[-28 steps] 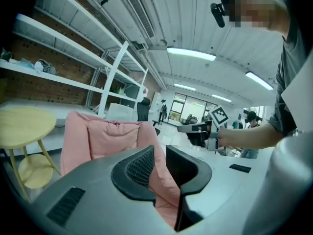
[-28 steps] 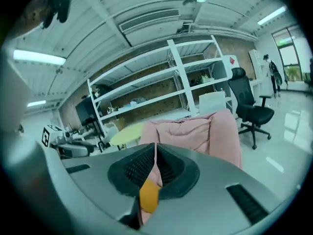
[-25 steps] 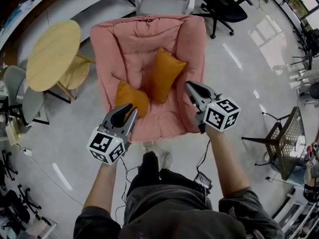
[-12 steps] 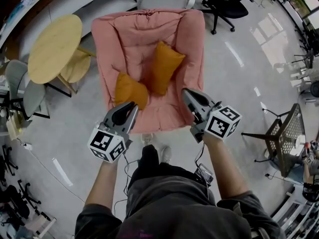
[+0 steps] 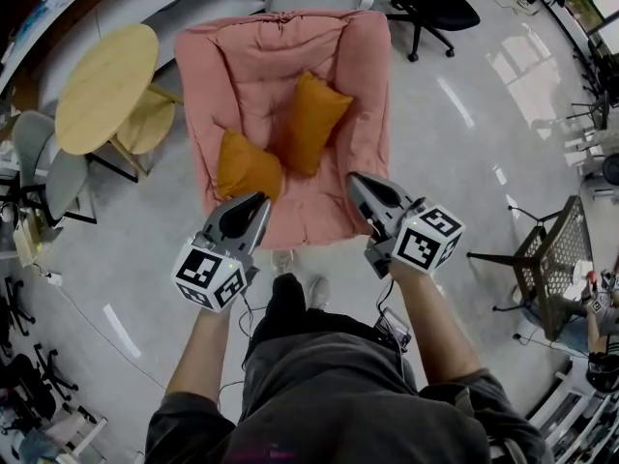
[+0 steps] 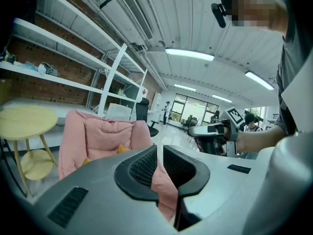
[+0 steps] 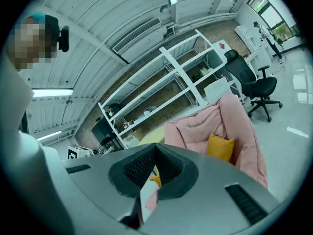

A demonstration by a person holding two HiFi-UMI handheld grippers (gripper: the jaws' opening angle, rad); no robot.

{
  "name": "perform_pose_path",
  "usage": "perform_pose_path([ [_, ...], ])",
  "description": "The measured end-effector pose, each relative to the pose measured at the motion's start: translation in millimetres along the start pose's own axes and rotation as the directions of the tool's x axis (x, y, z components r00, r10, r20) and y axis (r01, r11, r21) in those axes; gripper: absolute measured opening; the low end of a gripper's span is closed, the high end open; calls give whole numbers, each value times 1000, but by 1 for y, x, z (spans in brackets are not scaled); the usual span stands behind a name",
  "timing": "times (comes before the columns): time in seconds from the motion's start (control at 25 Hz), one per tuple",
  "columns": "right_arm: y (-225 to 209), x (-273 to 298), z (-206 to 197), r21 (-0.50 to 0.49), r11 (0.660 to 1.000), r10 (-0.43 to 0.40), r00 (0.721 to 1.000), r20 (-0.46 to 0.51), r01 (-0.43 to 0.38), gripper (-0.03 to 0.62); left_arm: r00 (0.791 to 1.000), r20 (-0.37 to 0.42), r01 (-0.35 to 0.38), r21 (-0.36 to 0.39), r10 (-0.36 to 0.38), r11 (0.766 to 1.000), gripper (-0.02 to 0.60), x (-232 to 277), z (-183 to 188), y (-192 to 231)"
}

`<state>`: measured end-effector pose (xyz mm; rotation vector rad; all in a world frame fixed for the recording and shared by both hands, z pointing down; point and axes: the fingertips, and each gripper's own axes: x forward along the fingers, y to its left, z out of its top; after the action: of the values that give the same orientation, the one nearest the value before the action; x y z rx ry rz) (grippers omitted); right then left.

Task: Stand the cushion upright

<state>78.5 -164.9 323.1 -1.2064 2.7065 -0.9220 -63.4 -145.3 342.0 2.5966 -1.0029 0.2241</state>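
Room: open workshop hall with glossy pale floor (image 5: 464, 114), wall shelving (image 7: 186, 77) and ceiling strip lights; black office chair (image 5: 435, 8) beyond, round yellow table (image 5: 102, 85) off the left side of the seat.
Carrier: pink padded armchair (image 5: 261, 56), viewed from above, front edge nearest the person.
Cushion A: taller orange cushion (image 5: 314, 124) at mid-seat, set on end and leaning into the backrest, nearer the right arm of the armchair; to all appearance already upright.
Cushion B: lower orange cushion (image 5: 247, 167) toward the left edge of the seat, just beside the first, slumped low near the left arm; standing or lying not certain from above.
Left tool: left gripper (image 5: 259, 199) with jaws drawn together to a thin slit, nothing between them; held short of the front edge of the armchair, toward its left corner, well apart from both cushions.
Right tool: right gripper (image 5: 353, 177) with jaws closed and empty; held short of the front edge, toward the right corner, likewise clear of both cushions.
Done, as judged: one cushion stood against the backrest, which would satisfy the task if that is the cushion meant.
Left, as judged: nothing further for that cushion; possibly the lower one to be raised against the backrest, if it too is intended. No contact with either at this moment.
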Motion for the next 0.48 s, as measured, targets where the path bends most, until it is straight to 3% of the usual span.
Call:
perform_pose_path([
  [0.48, 10, -4, 3, -22, 999, 24, 1000, -19, -24, 14, 1000, 14, 3, -3, -3, 1000, 46, 4, 5, -12],
])
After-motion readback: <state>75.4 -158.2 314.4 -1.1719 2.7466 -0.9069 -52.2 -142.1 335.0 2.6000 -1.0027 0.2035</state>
